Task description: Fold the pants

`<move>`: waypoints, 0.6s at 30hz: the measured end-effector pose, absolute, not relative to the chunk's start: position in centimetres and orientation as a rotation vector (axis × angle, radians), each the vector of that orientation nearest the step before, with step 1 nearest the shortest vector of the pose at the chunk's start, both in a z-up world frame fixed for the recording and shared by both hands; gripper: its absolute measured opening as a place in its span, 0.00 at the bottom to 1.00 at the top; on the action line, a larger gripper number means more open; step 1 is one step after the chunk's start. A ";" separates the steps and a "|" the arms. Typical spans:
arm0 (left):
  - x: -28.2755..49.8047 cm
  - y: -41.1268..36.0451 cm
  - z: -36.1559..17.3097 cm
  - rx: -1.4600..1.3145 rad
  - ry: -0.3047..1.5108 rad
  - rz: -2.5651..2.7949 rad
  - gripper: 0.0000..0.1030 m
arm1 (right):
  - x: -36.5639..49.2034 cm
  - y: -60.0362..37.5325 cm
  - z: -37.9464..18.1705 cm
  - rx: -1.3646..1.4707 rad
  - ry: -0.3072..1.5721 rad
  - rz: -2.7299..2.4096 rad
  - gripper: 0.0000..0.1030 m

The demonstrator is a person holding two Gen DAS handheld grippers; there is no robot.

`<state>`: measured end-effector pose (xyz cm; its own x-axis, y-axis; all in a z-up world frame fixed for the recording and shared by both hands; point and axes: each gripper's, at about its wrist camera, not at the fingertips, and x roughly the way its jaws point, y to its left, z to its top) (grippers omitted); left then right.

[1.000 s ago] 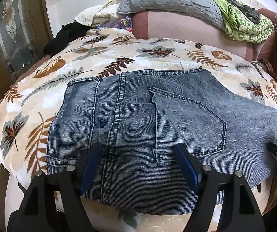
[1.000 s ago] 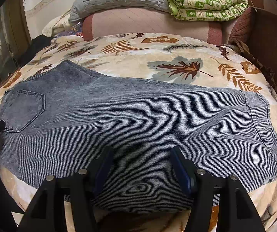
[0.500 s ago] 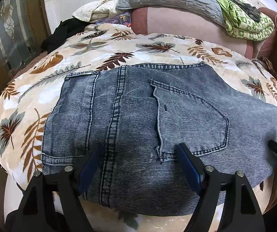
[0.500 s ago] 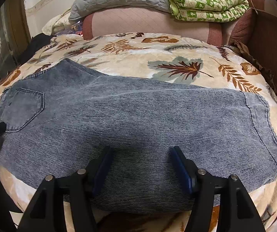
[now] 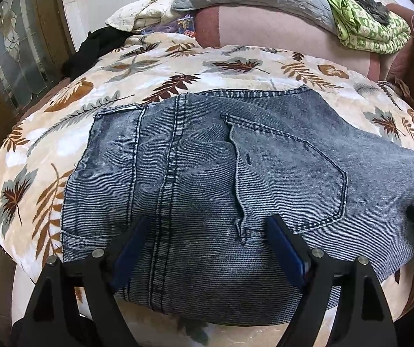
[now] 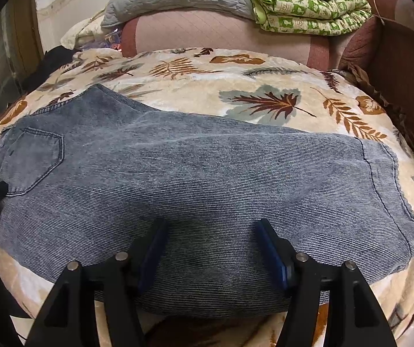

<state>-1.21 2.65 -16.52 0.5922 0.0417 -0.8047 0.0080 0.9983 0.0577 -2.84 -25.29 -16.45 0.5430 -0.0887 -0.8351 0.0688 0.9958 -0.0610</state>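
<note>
A bed covered by a cream plush blanket printed with brown and grey leaves (image 5: 178, 66) (image 6: 236, 86) is seen in both views. A pair of washed blue-grey denim pants (image 5: 207, 179) (image 6: 192, 179) is laid flat across it, back pocket upward, waistband to the left and hem to the right. A crumpled black garment (image 5: 97, 46) is laid at the blanket's far left corner.

Grey-blue denim pants (image 5: 207, 173) lie flat, folded lengthwise, back pocket (image 5: 288, 173) up; waist left, hem (image 6: 386, 190) right
</note>
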 end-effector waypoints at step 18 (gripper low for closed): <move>-1.2 2.8 -17.1 0.072 0.936 0.017 0.94 | -2.9 -24.7 -16.4 -0.057 0.998 -0.121 0.66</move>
